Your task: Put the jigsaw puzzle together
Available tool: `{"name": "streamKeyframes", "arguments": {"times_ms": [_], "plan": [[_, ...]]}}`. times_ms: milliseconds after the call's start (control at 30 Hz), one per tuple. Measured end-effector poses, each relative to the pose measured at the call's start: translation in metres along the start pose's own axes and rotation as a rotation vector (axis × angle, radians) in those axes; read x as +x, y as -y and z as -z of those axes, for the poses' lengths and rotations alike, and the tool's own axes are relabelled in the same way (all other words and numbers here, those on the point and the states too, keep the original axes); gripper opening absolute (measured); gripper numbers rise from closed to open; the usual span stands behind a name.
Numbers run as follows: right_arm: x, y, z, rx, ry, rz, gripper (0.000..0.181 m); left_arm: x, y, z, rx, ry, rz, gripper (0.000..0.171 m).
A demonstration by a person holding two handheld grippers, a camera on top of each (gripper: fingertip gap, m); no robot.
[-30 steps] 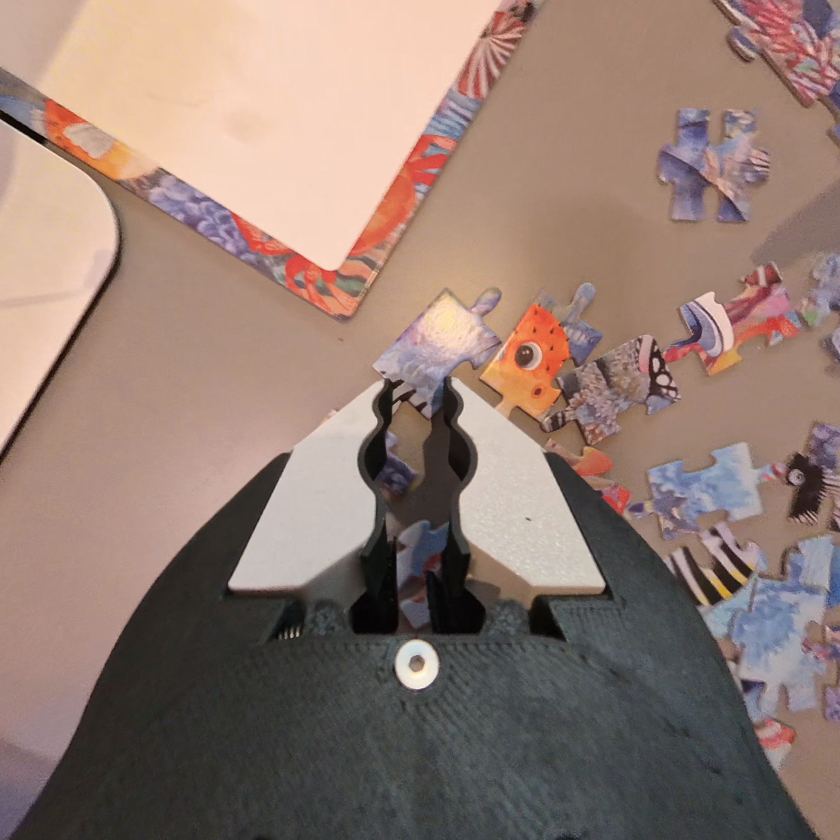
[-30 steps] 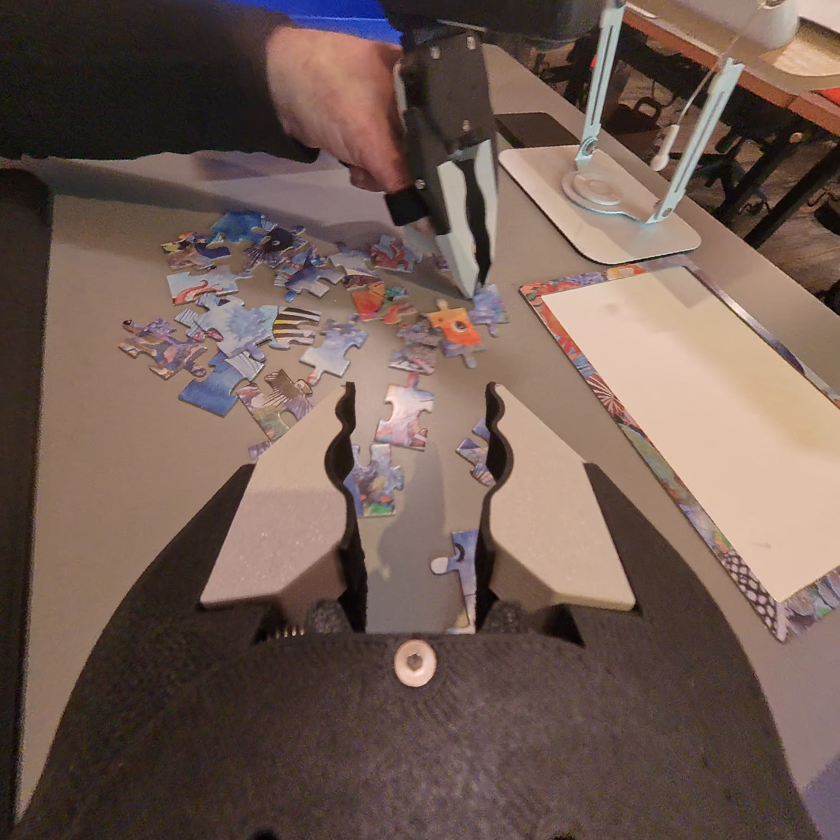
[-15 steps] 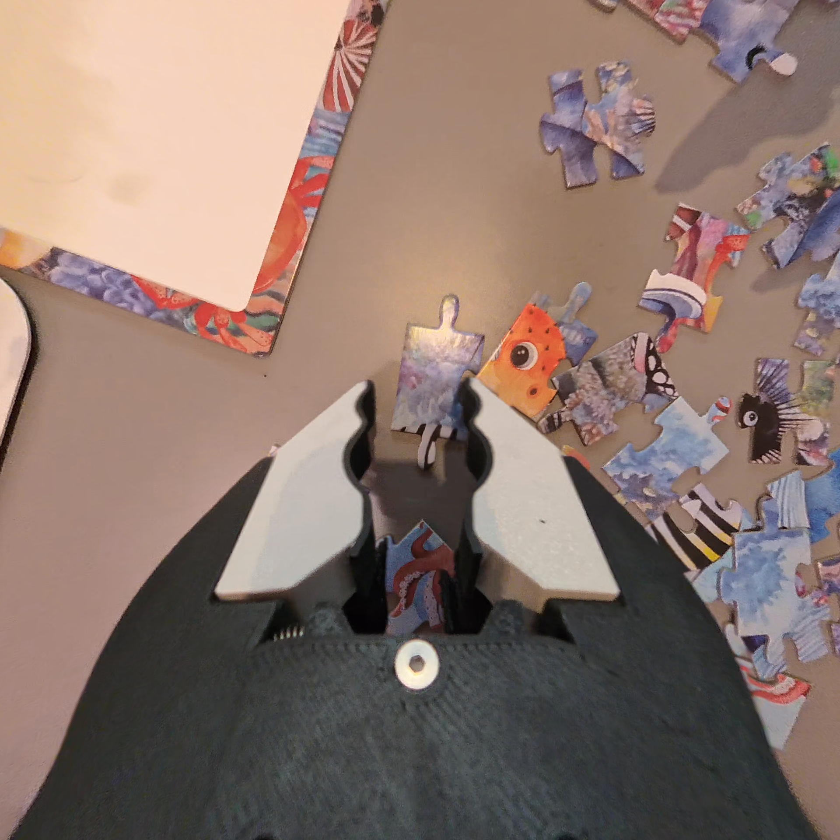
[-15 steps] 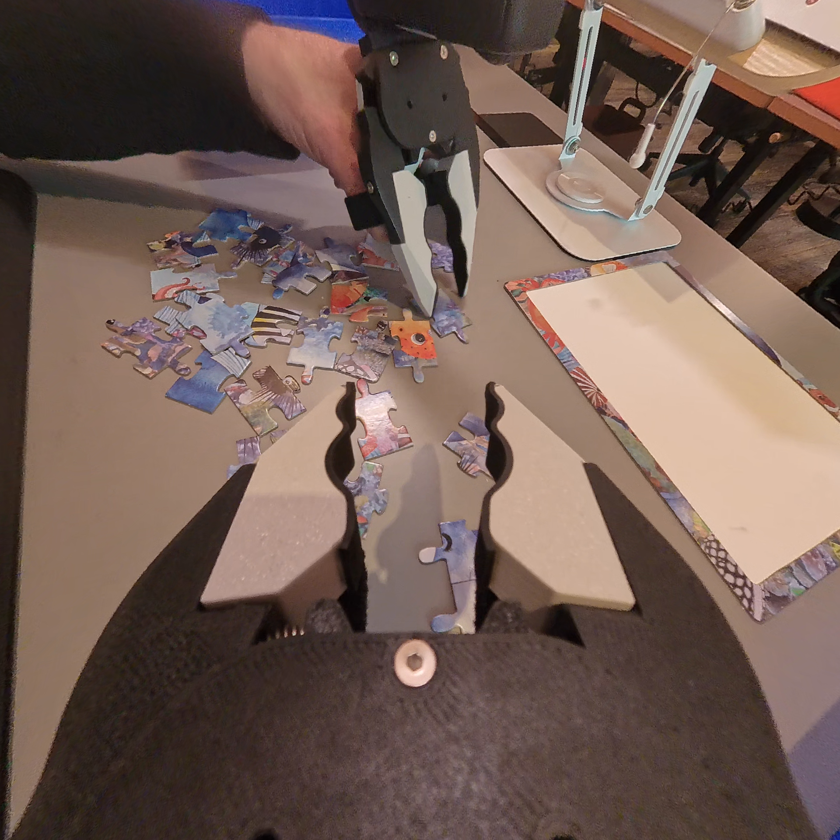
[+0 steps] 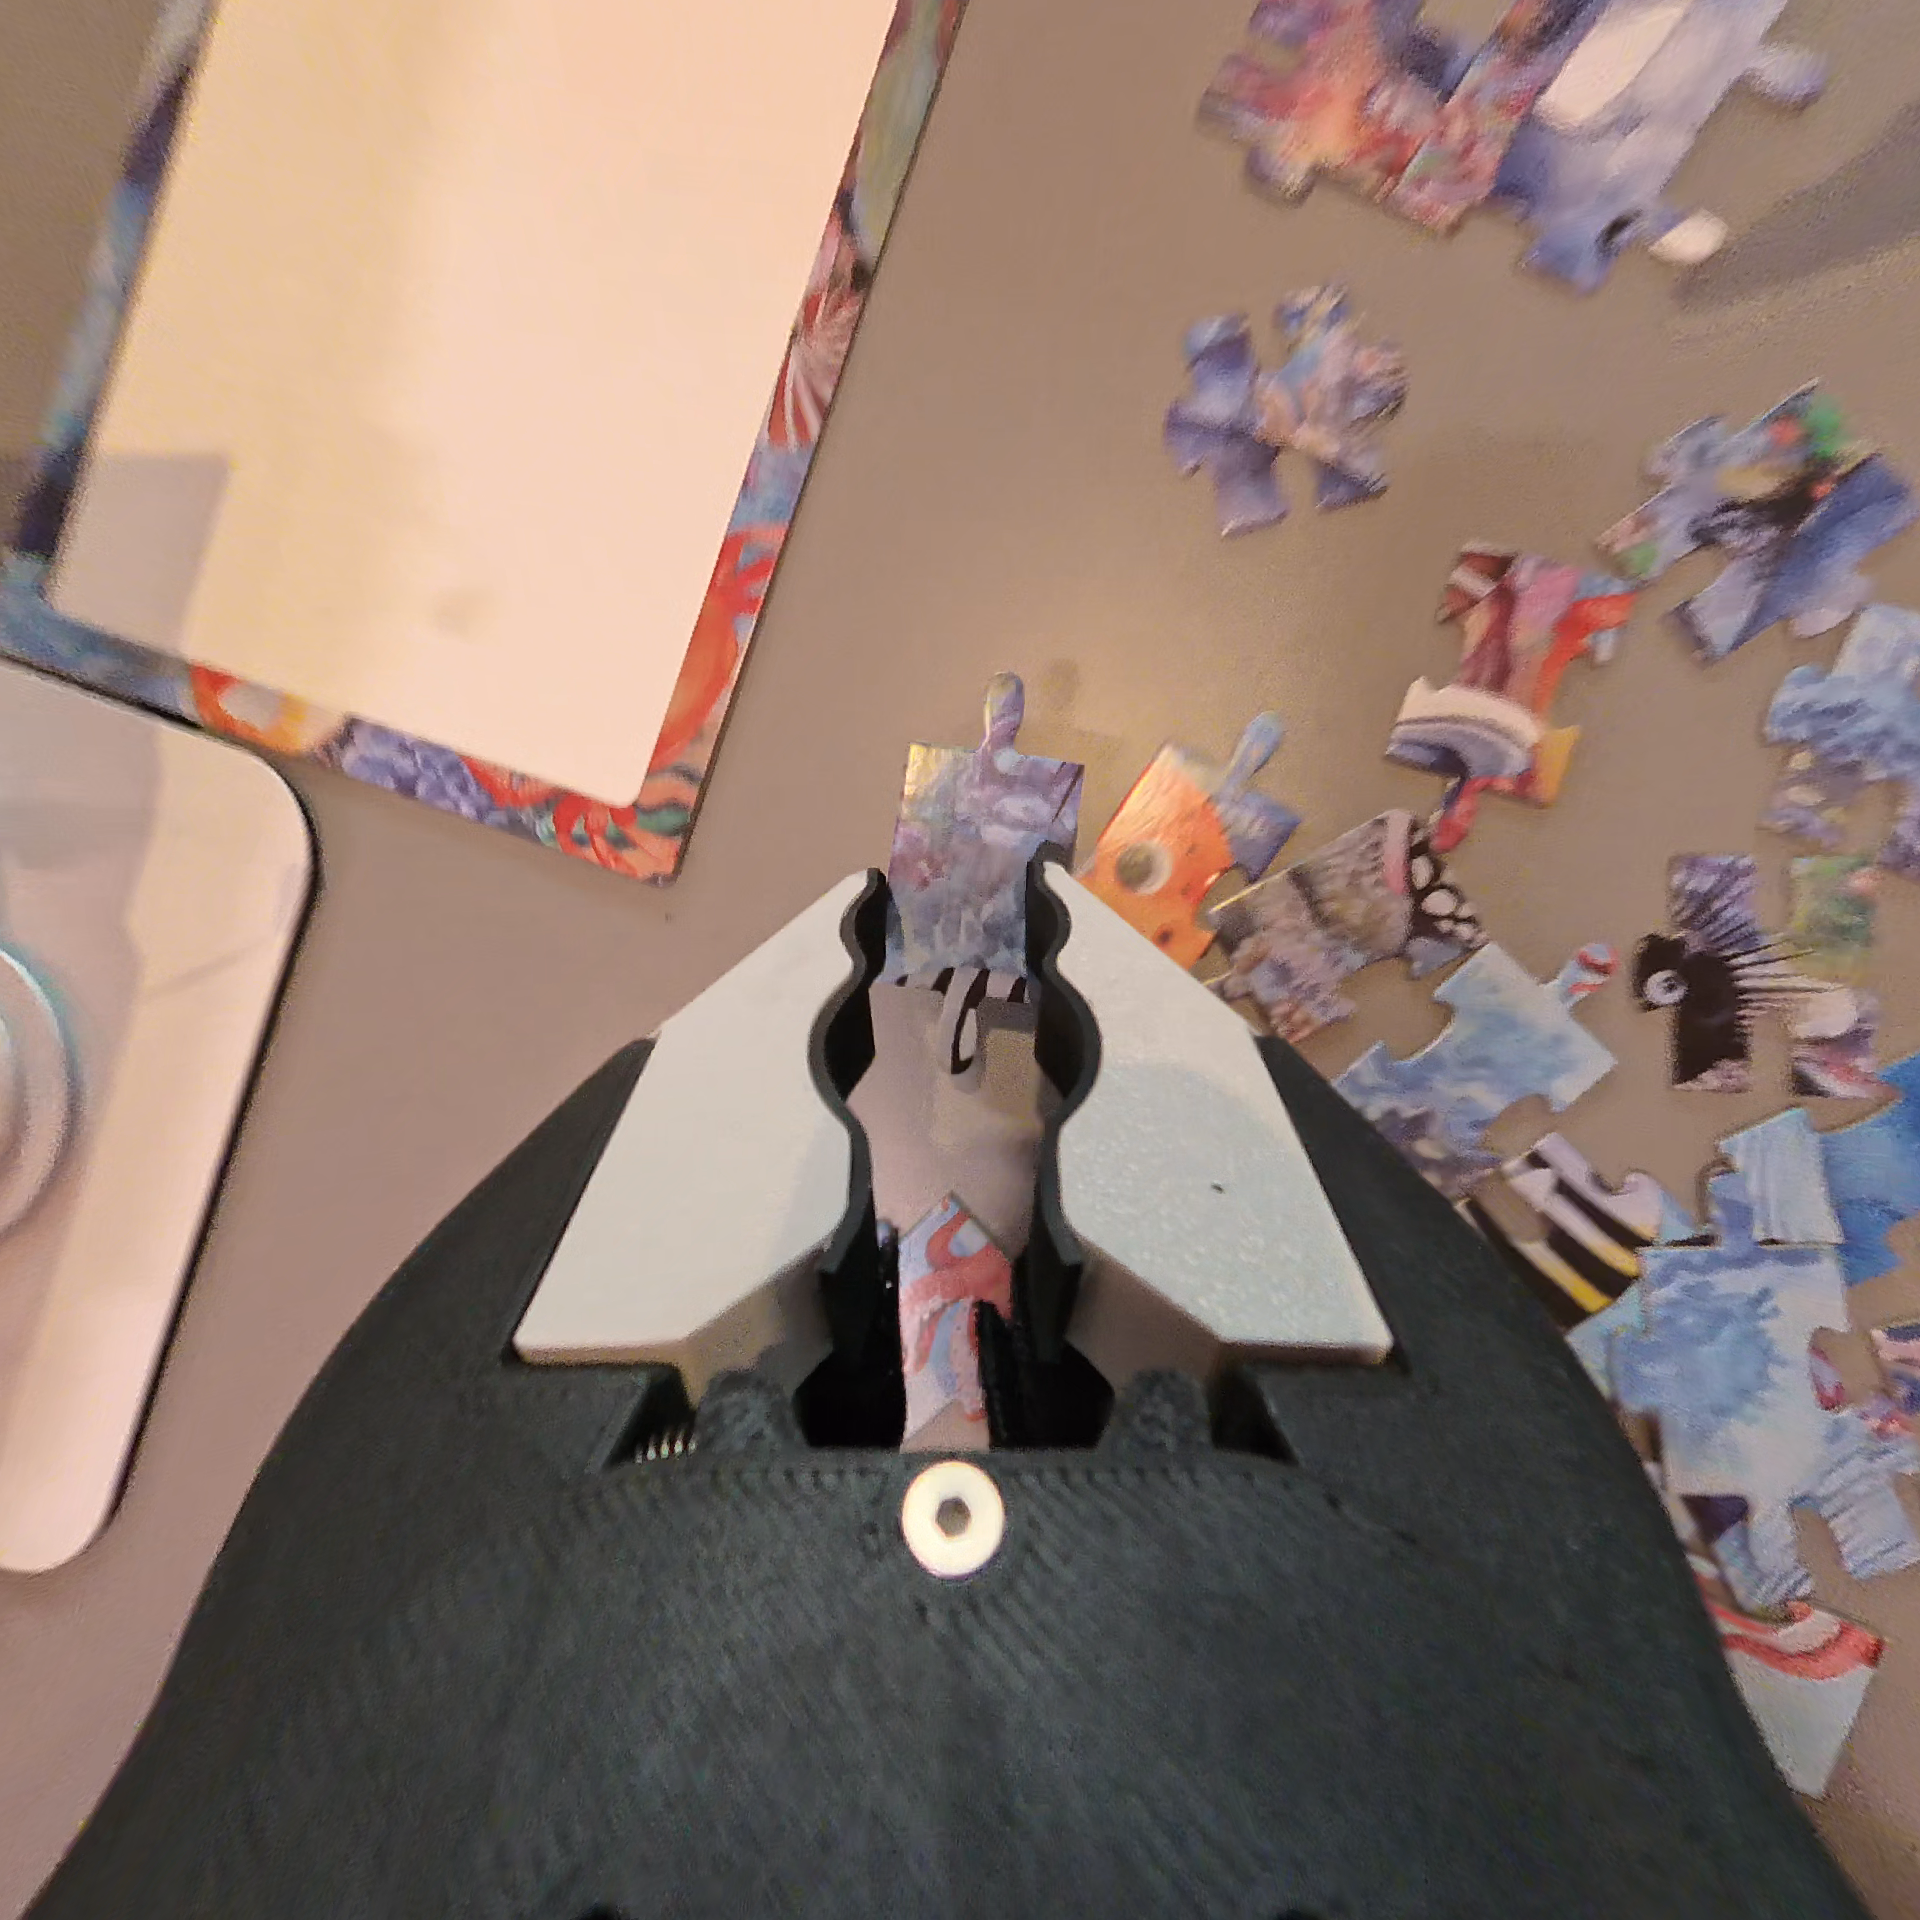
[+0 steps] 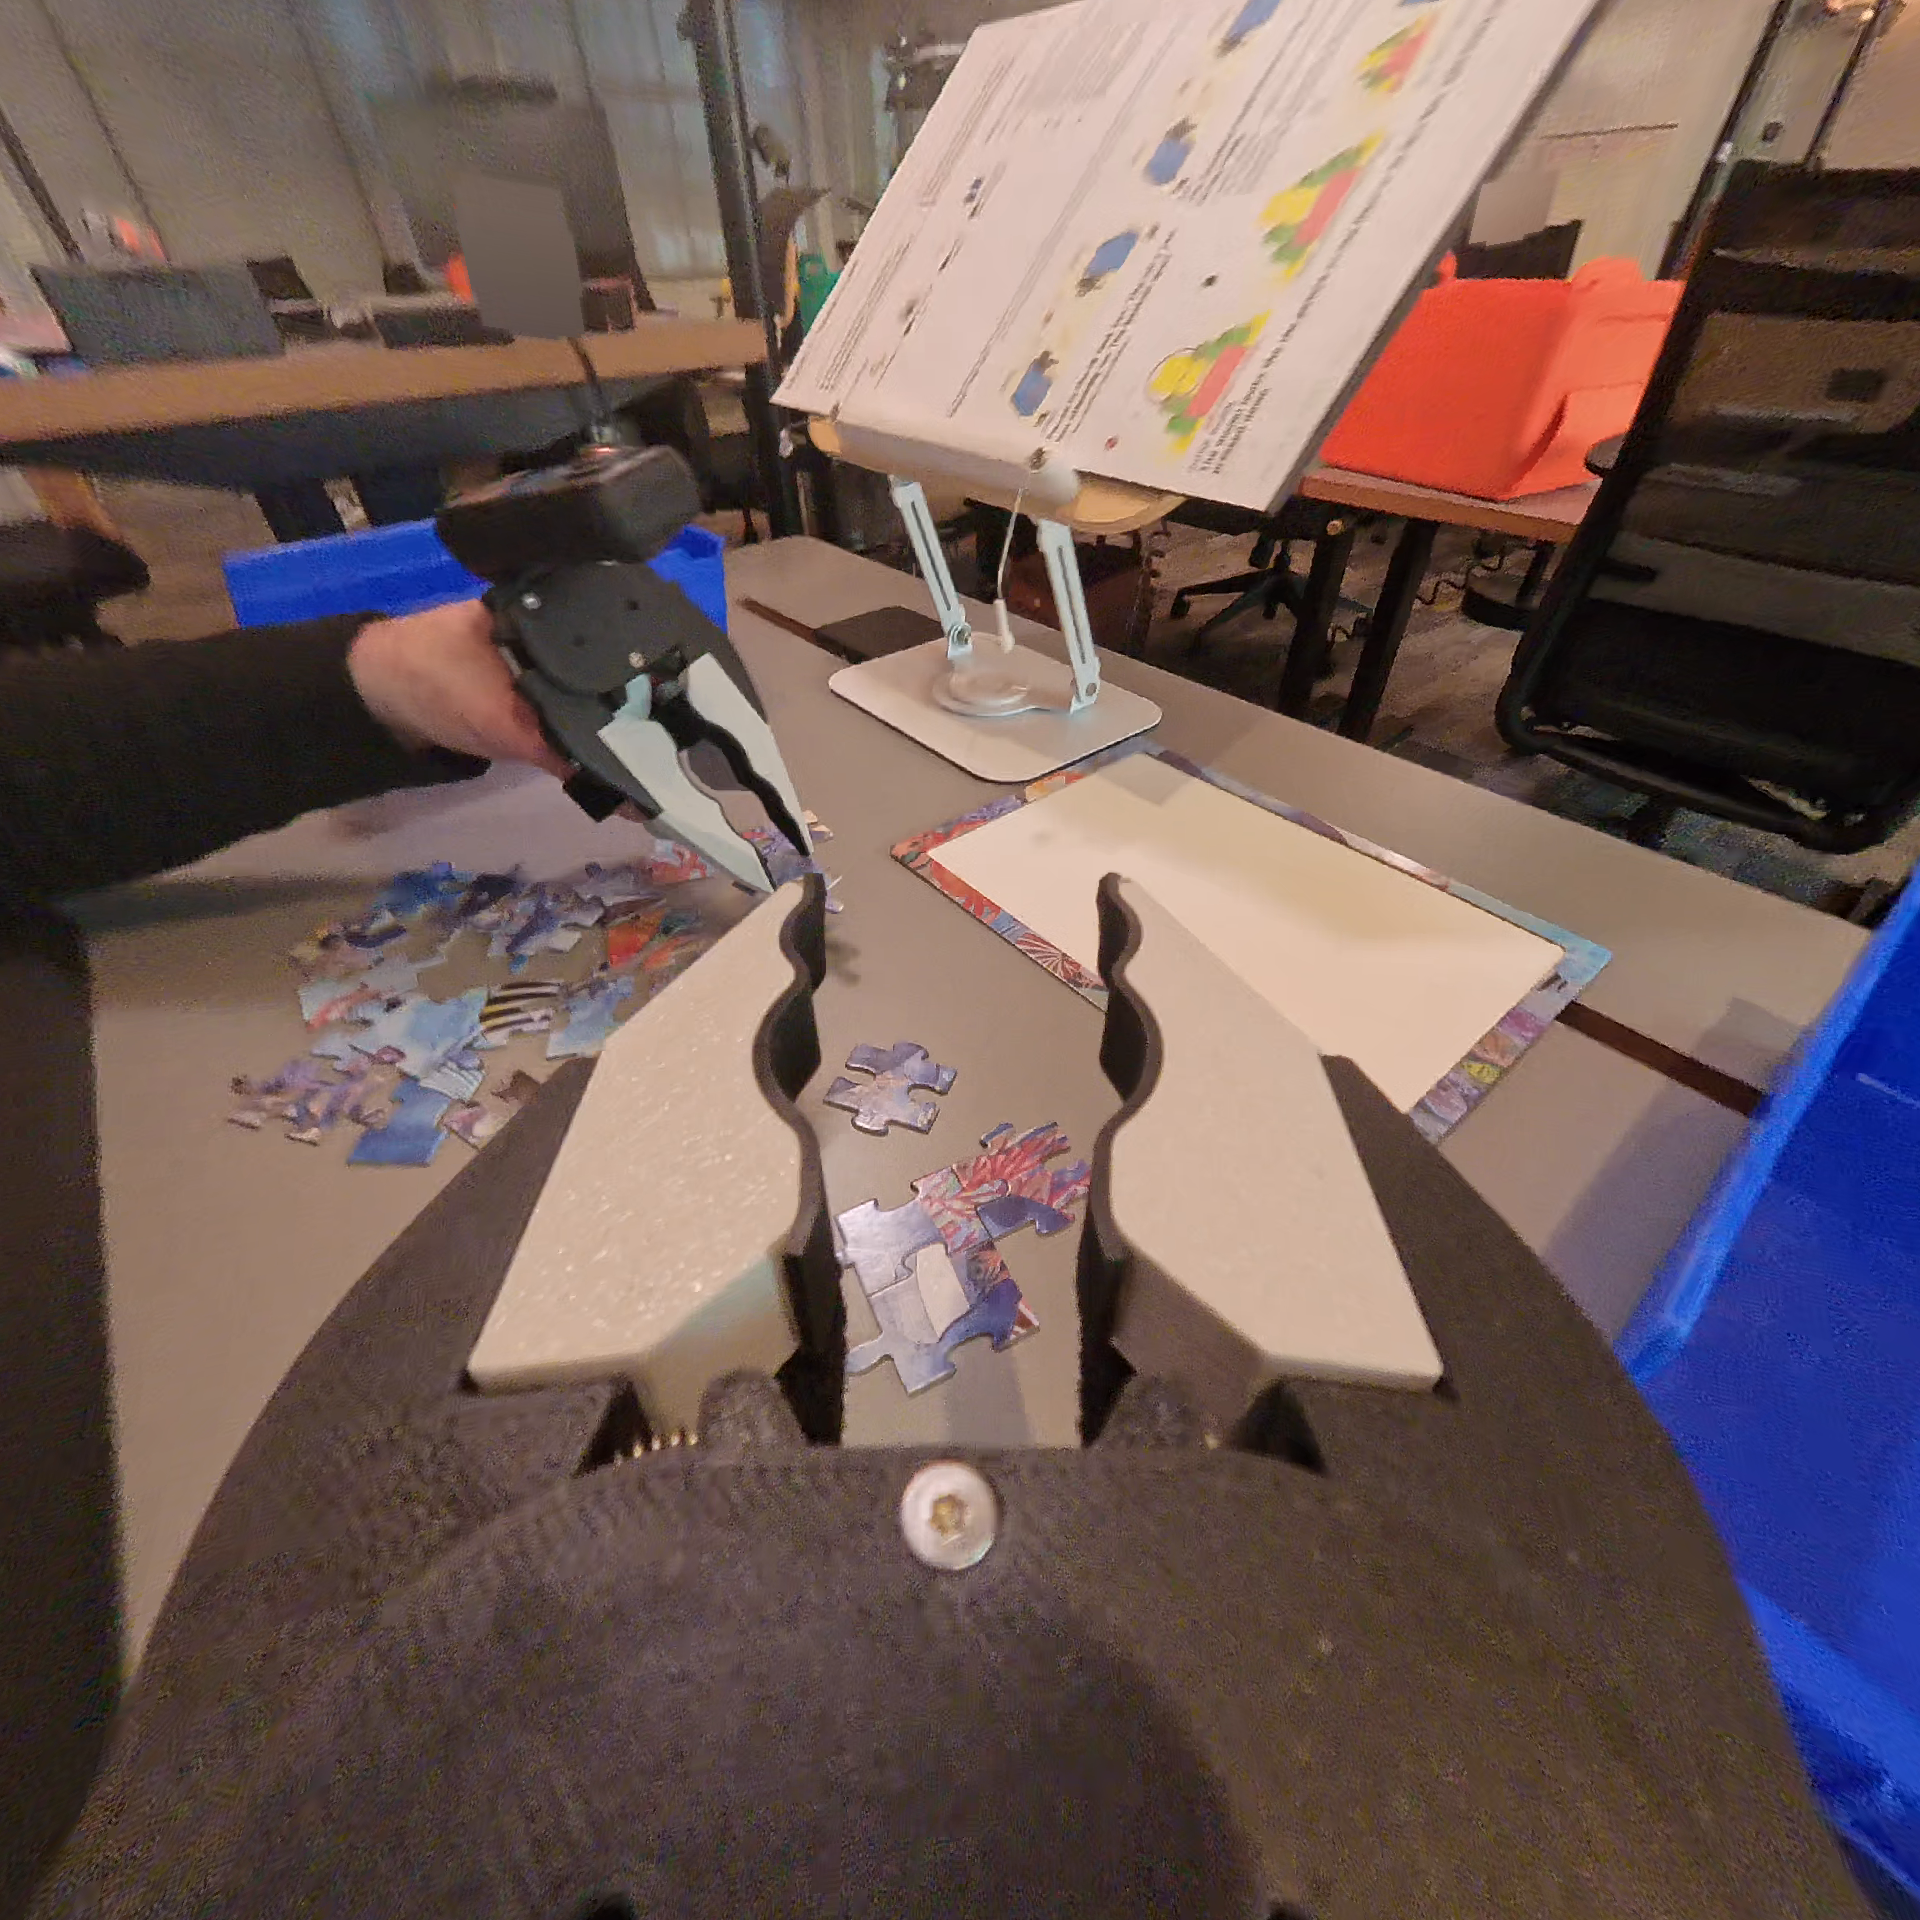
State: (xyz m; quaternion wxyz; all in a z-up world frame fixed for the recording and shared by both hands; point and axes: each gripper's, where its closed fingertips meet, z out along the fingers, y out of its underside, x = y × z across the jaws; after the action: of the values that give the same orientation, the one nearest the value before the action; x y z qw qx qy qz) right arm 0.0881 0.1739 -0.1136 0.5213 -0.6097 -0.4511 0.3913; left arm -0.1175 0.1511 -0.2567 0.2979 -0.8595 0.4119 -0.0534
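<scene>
Since a second ago, the left hand-held gripper (image 5: 961,894) has closed on a purple-blue puzzle piece (image 5: 982,831) and lifted it off the worktop (image 5: 935,436), its tips pinching the piece's sides. Placement likely comes next: the frame tray (image 5: 727,582), bordered in coral colours, lies empty nearby. The right hand-held gripper (image 6: 961,914) hangs spread above loose pieces (image 6: 935,1247).

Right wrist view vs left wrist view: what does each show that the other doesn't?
Right only: tilted document stand, blue bin, open right tongs, the left hand.
Left only: the purple piece gripped close up, the orange fish piece beside it.
Both: puzzle frame, loose pieces, left tongs.
</scene>
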Motion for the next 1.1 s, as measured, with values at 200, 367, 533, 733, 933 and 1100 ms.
{"name": "streamKeyframes", "arguments": {"times_ms": [200, 367, 533, 733, 933, 1100], "plan": [[0.003, -0.033, -0.003, -0.124, 0.085, -0.179, 0.056, 0.047, 0.065, 0.02, 0.133, 0.105, -0.25, 0.025], [-0.028, -0.054, -0.032, -0.205, 0.199, -0.222, 0.057, 0.088, 0.108, 0.029, 0.242, 0.211, -0.429, 0.025], [-0.053, -0.065, -0.047, -0.246, 0.289, -0.283, 0.059, 0.106, 0.124, 0.034, 0.292, 0.282, -0.498, 0.025], [-0.072, -0.059, -0.049, -0.197, 0.42, -0.348, 0.0, 0.112, 0.13, 0.033, 0.337, 0.324, -0.544, 0.006], [-0.065, -0.064, -0.039, -0.249, 0.39, -0.261, 0.0, 0.119, 0.126, 0.033, 0.341, 0.223, -0.552, 0.017], [-0.083, -0.064, -0.021, -0.312, 0.448, -0.046, 0.0, 0.143, 0.126, 0.029, 0.352, -0.052, -0.43, 0.019]]}}
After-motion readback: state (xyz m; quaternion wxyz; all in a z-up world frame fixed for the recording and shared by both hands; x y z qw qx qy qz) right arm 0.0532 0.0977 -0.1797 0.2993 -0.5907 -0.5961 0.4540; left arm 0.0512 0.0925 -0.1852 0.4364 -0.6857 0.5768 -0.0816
